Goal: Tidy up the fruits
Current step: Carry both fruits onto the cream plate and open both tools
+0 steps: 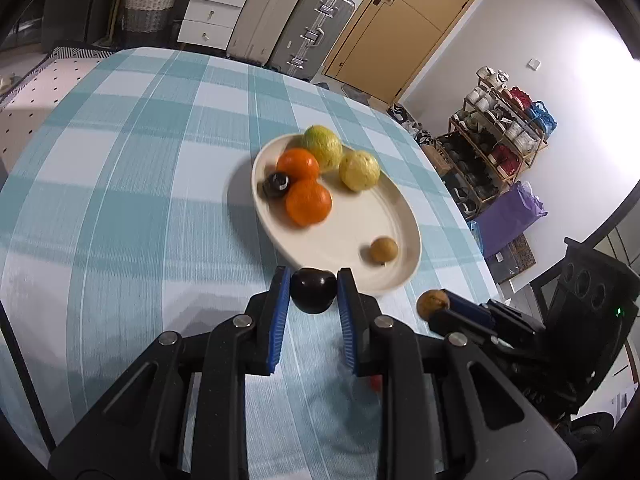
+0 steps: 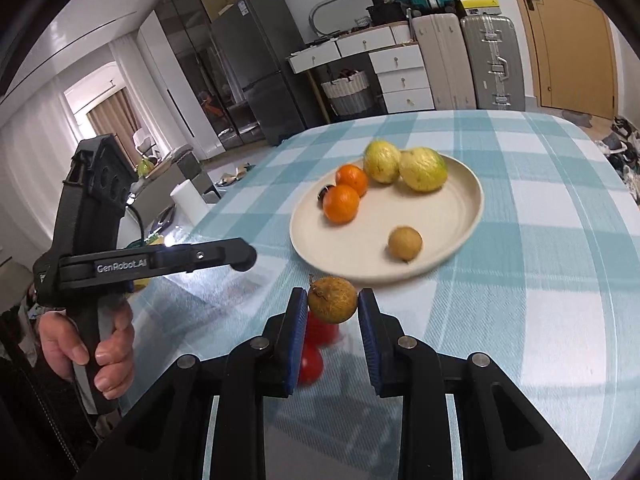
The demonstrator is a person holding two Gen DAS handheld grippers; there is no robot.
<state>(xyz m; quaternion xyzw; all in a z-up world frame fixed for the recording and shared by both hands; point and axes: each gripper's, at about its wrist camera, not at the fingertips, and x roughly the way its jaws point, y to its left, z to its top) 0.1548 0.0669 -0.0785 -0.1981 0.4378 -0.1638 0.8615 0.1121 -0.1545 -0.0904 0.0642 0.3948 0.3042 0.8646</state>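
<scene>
A cream oval plate (image 1: 360,220) (image 2: 452,216) on the checked tablecloth holds two oranges (image 1: 308,202) (image 2: 341,203), two yellow-green fruits (image 1: 359,170) (image 2: 423,170), a dark fruit (image 1: 276,185) and a small brown fruit (image 1: 383,250) (image 2: 405,243). My left gripper (image 1: 313,294) is shut on a dark plum (image 1: 313,290) just before the plate's near rim. My right gripper (image 2: 332,304) is shut on a small brown fruit (image 2: 333,300) (image 1: 432,303), held above the cloth near the plate. Two red fruits (image 2: 316,344) lie on the cloth under the right gripper.
The table (image 1: 120,200) has blue-and-white checked cloth all around the plate. Suitcases (image 1: 308,28), white drawers (image 1: 212,8) and a door stand behind it. A shoe rack (image 1: 492,148) stands off the table's right side. A hand holds the left gripper's handle (image 2: 92,264).
</scene>
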